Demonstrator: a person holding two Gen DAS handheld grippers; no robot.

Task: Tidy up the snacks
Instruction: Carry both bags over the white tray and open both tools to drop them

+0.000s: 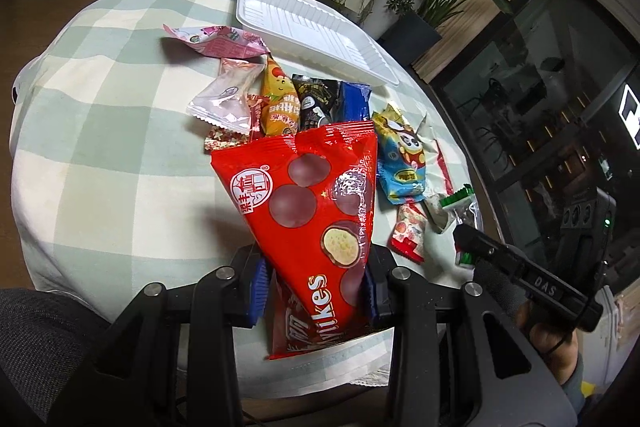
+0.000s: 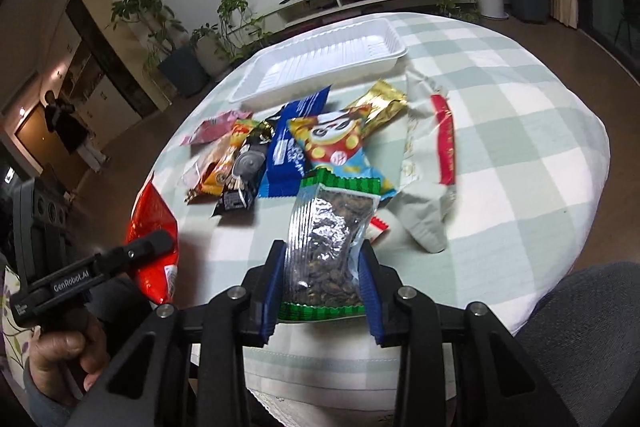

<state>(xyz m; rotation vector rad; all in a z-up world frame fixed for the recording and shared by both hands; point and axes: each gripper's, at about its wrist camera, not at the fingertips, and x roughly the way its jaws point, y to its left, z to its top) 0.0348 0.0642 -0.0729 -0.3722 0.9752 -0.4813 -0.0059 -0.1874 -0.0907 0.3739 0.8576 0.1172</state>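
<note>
My left gripper (image 1: 314,283) is shut on a red chocolate-ball bag (image 1: 308,195) and holds it above the near table edge. The red bag also shows in the right wrist view (image 2: 154,239). My right gripper (image 2: 322,279) is shut on a clear green-edged bag of seeds (image 2: 326,243), held above the cloth. A white tray (image 1: 312,27) stands empty at the far side and also shows in the right wrist view (image 2: 324,67). A pile of snack packets (image 1: 288,99) lies between tray and grippers: pink, orange, black, blue and a panda packet (image 2: 340,147).
The table has a green-white checked cloth (image 1: 100,131). A white-red wrapper (image 2: 440,155) and a gold packet (image 2: 384,107) lie right of the pile. Potted plants (image 2: 168,39), a TV bench and dark cabinets stand beyond the table.
</note>
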